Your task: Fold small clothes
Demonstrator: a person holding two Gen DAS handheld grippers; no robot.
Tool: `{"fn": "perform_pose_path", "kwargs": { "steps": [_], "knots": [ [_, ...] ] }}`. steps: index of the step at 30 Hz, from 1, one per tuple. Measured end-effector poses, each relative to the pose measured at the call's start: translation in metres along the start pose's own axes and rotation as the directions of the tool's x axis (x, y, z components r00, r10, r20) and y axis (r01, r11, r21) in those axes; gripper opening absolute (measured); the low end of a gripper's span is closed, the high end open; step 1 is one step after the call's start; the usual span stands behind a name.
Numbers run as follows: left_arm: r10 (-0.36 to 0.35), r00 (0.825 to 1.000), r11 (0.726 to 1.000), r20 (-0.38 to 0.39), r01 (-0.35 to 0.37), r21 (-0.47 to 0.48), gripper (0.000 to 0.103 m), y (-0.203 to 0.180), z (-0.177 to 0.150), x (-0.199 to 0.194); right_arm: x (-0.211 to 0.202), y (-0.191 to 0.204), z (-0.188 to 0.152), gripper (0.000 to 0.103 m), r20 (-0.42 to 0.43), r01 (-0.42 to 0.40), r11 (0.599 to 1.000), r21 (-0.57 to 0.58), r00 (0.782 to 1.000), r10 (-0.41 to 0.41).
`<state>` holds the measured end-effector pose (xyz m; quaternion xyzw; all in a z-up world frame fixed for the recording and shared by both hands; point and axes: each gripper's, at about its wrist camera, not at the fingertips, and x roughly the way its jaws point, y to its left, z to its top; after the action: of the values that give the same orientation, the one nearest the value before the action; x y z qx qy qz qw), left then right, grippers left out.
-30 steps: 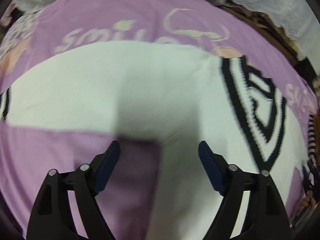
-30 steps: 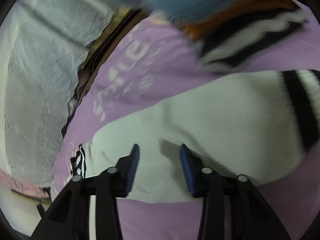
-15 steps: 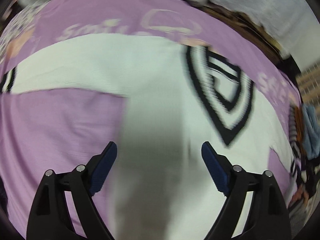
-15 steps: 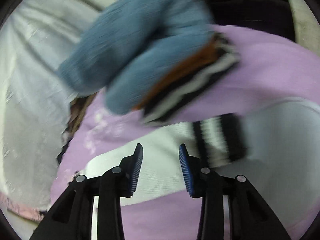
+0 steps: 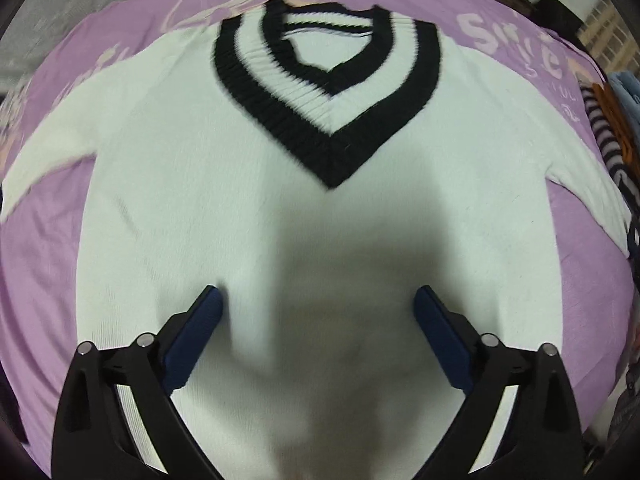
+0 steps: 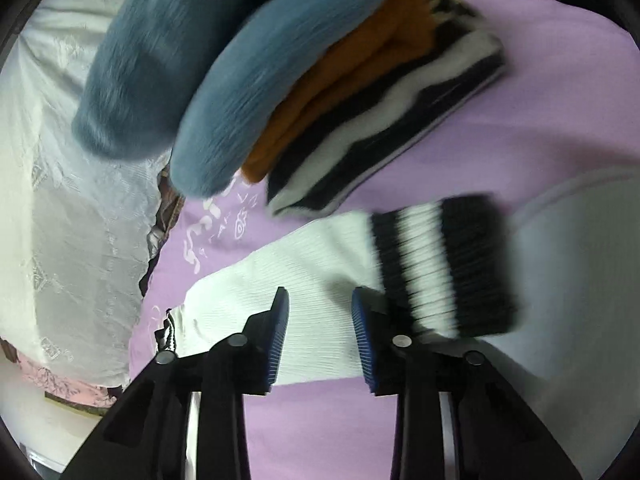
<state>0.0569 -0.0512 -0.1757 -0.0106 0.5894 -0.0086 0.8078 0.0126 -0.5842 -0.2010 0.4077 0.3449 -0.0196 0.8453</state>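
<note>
A purple bedsheet (image 5: 32, 264) with pale printed lettering (image 5: 516, 40) and cartoon drawings covers the bed. At its far left edge in the right wrist view, a white embossed curtain (image 6: 68, 240) hangs just beside the bed, with a strip of dark brown edging (image 6: 170, 208) between them. A pink patterned fabric (image 6: 60, 384) lies at the curtain's foot, near left.

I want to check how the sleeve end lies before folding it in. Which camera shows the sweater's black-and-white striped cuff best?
The right wrist view: the striped cuff lies close ahead of the right tool, flat on the purple sheet. The left wrist view shows only the sweater's body and V-neck collar; its sleeves leave the frame before any cuff.
</note>
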Motion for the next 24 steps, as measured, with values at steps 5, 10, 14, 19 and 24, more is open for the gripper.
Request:
{"fn": "perform_pose_path", "kwargs": {
  "steps": [5, 10, 14, 19, 24],
  "knots": [
    [0.008, 1.000, 0.996, -0.023, -0.010, -0.089, 0.097, 0.017, -0.016, -0.004, -0.025, -0.038, 0.016, 0.021, 0.022, -0.017, 0.998, 0.061, 1.000, 0.015],
    [-0.015, 0.999, 0.993, 0.028, 0.018, -0.117, 0.096, 0.021, -0.007, -0.030, -0.063, -0.047, 0.018, 0.045, 0.108, 0.076, 0.993, 0.089, 0.990, -0.085],
    [-0.057, 0.993, 0.994, 0.103, 0.066, -0.089, 0.096, 0.019, 0.019, -0.051, -0.075, -0.030, -0.002, 0.045, 0.129, 0.002, 0.995, 0.099, 0.992, -0.014],
    [-0.053, 0.989, 0.997, 0.140, 0.059, -0.039, 0.096, 0.018, 0.043, -0.046, -0.031, 0.047, -0.046, 0.047, 0.011, -0.097, 0.995, -0.027, 0.995, 0.098],
    [-0.026, 0.998, 0.998, 0.052, 0.029, -0.064, 0.096, 0.057, 0.025, -0.019, 0.028, 0.121, -0.109, 0.049, -0.179, -0.188, 0.974, -0.128, 0.970, 0.164]
  ]
}}
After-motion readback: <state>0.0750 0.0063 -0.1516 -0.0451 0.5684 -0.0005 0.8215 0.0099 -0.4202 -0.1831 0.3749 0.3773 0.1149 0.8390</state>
